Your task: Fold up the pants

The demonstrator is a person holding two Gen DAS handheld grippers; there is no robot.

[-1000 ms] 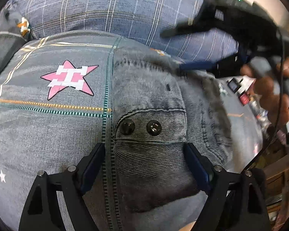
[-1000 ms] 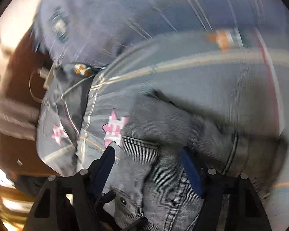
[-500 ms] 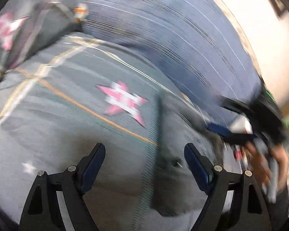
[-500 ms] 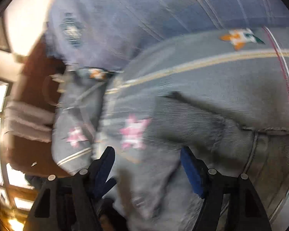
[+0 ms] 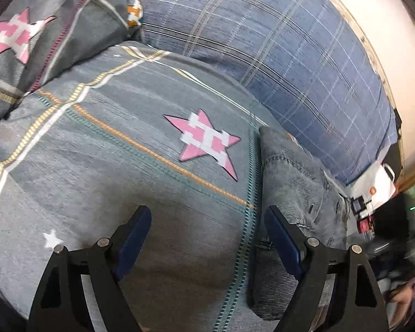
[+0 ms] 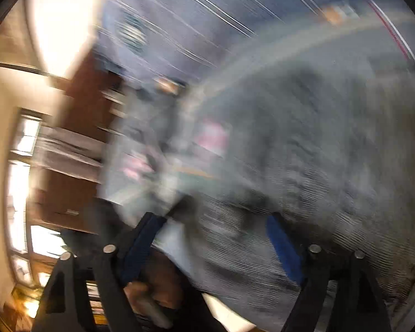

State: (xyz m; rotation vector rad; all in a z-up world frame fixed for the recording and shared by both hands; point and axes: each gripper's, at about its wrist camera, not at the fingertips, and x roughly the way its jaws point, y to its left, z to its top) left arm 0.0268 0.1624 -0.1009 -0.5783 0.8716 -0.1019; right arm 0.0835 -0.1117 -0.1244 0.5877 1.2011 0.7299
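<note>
Left gripper [image 5: 207, 221]: jaws spread wide, nothing clamped, only grey bedspread [image 5: 96, 166] between the blue pads. The right-hand pad sits just at the edge of the folded grey denim pants [image 5: 293, 182]; contact can't be judged. The pants lie in a narrow folded stack on the bedspread, right of the pink star [image 5: 207, 141], just below the blue plaid blanket [image 5: 262, 41].

Right gripper [image 6: 215, 229]: jaws have just been opening and stand apart; grey denim pants [image 6: 318, 166] fill the space between and beyond the pads, but the frame is heavily motion-blurred, so whether the pads touch the cloth can't be told. No grip visible.

Left wrist view only: sharp detail, with the star print, orange and teal stripe lines, a pillow [image 5: 41, 27] in matching star fabric at upper left, cluttered items at the far right edge, and a blurred hand [image 5: 401, 301] at lower right.

Right wrist view only: brown wooden furniture [image 6: 77, 138] and bright windows [image 6: 22, 166] on the left, pale wall above, a hand [image 6: 152, 296] low between the fingers beneath the pants' edge. Plaid blanket is streaked at the top, and pink star smudges show mid-frame.
</note>
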